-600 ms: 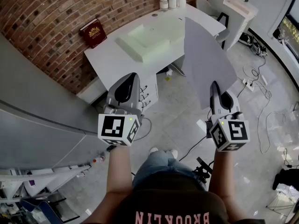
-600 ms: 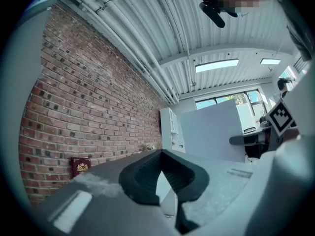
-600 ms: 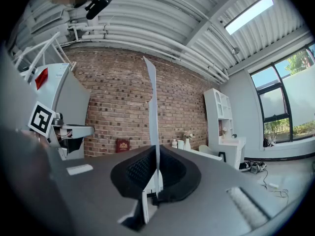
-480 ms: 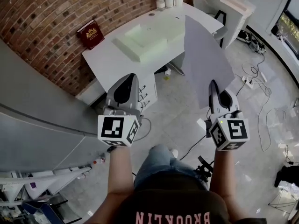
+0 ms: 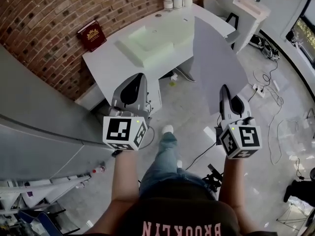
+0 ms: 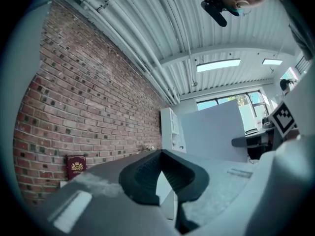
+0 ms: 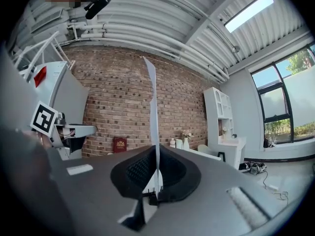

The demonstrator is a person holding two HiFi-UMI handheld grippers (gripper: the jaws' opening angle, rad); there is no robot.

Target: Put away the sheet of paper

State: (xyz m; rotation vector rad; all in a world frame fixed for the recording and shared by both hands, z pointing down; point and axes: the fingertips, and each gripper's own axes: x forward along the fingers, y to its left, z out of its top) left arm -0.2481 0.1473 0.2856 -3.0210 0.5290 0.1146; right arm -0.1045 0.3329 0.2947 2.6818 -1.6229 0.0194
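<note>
A large pale grey sheet of paper (image 5: 216,58) stands upright in the air over the floor, to the right of the white desk (image 5: 108,63). My right gripper (image 5: 226,88) is shut on its lower edge. In the right gripper view the sheet (image 7: 151,102) shows edge-on, pinched between the dark pads of the right gripper (image 7: 156,156). My left gripper (image 5: 139,77) hangs level with it on the left, in front of the desk, shut with nothing in it. The left gripper view shows the left gripper's (image 6: 161,155) jaws meeting, and the sheet (image 6: 214,132) off to the right.
A pale green tray (image 5: 147,41) lies on the desk, a dark red book (image 5: 91,34) leans on the brick wall, and bottles (image 5: 174,0) stand at the far end. A grey partition (image 5: 39,127) runs on the left. Cables (image 5: 275,97) trail over the floor at right. A chair (image 5: 216,6) stands behind the desk.
The person has stepped forward, one foot now stretched out below the grippers, and the desk has shifted slightly left in view. Both grippers keep their pose, the right still holding the sheet.
</note>
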